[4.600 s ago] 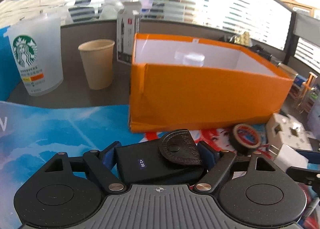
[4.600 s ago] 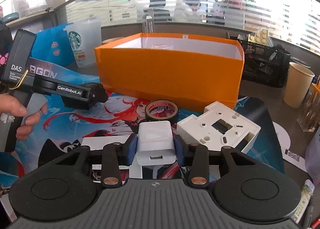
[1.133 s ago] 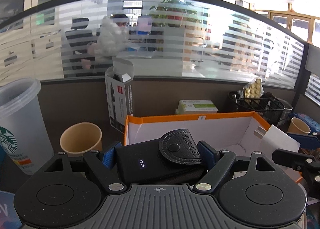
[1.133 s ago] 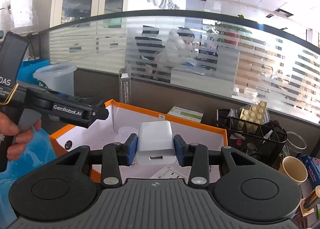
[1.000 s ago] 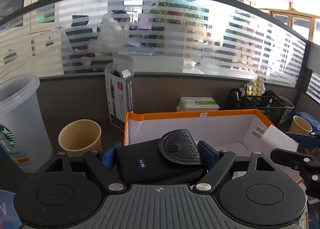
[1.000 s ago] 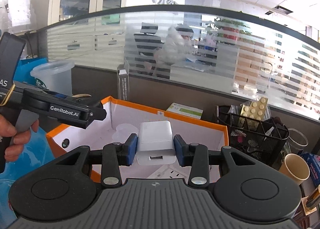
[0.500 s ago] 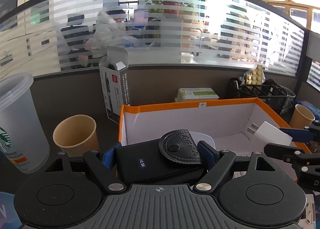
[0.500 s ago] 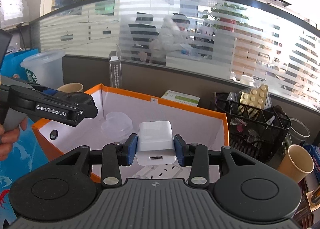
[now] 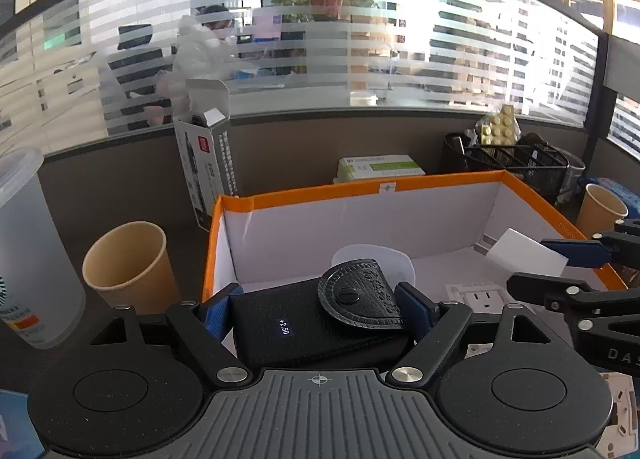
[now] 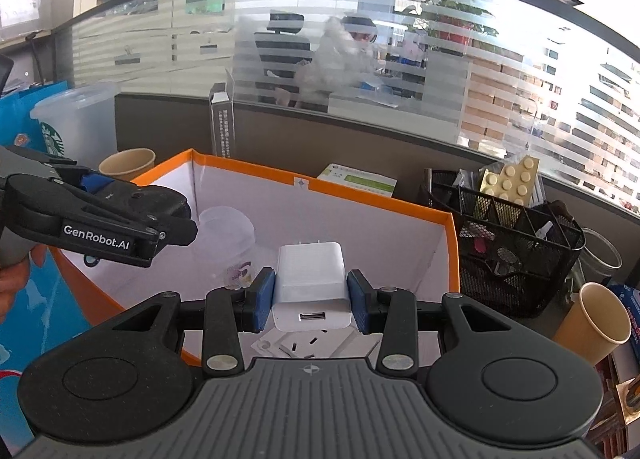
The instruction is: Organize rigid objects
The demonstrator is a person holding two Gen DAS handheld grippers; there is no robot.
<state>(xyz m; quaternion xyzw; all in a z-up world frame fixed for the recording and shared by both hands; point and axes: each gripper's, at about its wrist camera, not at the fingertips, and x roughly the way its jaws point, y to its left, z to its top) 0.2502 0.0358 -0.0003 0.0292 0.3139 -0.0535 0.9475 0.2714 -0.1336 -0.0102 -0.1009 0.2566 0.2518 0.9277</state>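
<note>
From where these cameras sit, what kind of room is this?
Most likely an open-plan office. A frosted, striped glass partition rises behind the desk, with a person in an office chair beyond it, and a black mesh desk organizer stands beside the orange box.

Left gripper (image 9: 318,309): matte black speckled body with a ribbed grey centre plate bearing a crosshair mark, two round recessed discs, angular black linkage arms with silver rivets, and blue finger pads (image 9: 216,313). Seen from the right wrist view, its side carries white "GenRobot.AI" lettering. Right gripper (image 10: 311,301): same construction, blue pads and silver rivets. Bare skin of the person's left hand (image 10: 14,279) shows at the frame edge.
</note>
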